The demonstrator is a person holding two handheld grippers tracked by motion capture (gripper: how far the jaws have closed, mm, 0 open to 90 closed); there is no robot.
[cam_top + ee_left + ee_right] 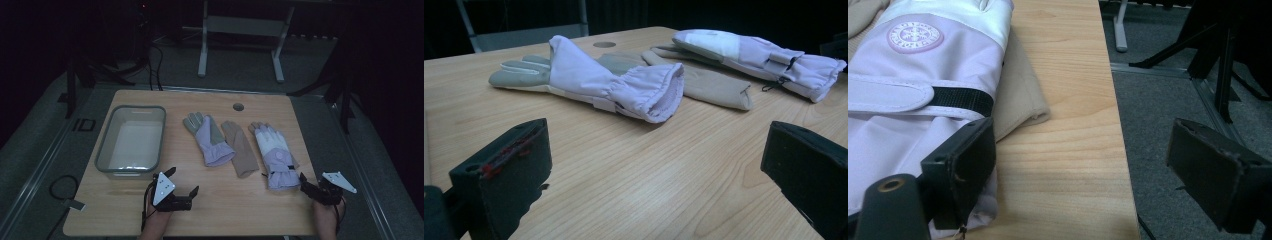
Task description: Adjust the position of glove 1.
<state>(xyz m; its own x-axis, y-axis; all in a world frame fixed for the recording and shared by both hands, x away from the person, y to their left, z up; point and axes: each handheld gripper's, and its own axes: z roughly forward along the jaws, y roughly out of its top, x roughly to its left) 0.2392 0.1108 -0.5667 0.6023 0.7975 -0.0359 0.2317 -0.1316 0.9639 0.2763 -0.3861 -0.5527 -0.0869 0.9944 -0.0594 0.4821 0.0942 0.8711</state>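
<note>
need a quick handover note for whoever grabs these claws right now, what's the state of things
Left claw: open, empty, low over the table's near edge, in front of the clear bin.
Right claw: open, empty, at the cuff of the right lilac glove; no pad presses on it.
Things: the left lilac glove lies palm up at mid table, a beige glove beside it, and a second beige glove lies under the right lilac glove.
Done: nothing lies in the bin so far.
Left: probably all the gloves go into the bin; the right lilac one is closest to a claw.
</note>
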